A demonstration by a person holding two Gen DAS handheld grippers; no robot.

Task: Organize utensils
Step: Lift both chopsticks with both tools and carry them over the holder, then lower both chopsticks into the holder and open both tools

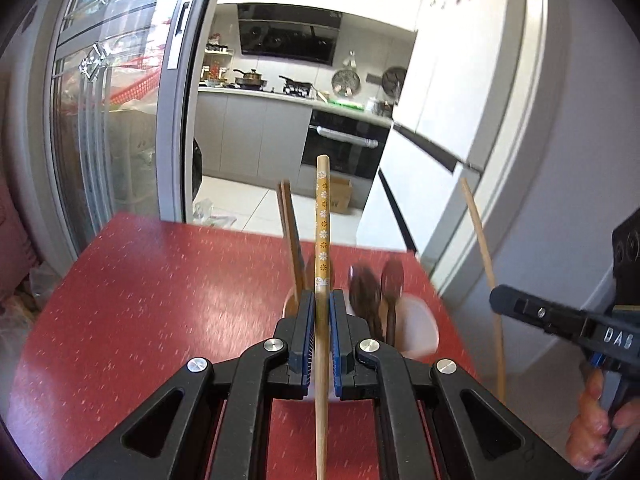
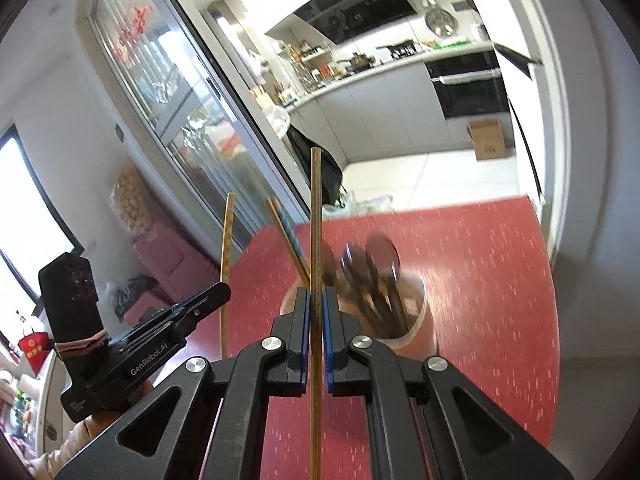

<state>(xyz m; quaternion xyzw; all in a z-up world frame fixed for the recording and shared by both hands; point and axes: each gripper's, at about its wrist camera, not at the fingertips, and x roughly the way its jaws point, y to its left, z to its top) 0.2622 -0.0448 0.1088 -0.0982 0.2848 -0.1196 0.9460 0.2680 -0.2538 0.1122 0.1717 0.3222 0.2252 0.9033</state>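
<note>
A home kitchen: beyond the fingers, a range hood (image 1: 289, 42), pans on a stove (image 1: 298, 87), built-in oven (image 1: 345, 148), white fridge (image 1: 452, 92).

Both hand-held grippers (image 1: 321, 304) (image 2: 316, 300) clamped shut.

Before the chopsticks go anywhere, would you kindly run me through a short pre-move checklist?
1. Left hand-held gripper shut on the flower-patterned chopstick: ok.
2. Right hand-held gripper shut on the plain chopstick: ok.
3. Both chopsticks upright: ok.
4. Utensil holder standing on the red table: ok.
5. Room in the holder beside the dark spoons: cannot tell, blurred.
6. Hand-held grippers apart from each other: ok.
</note>
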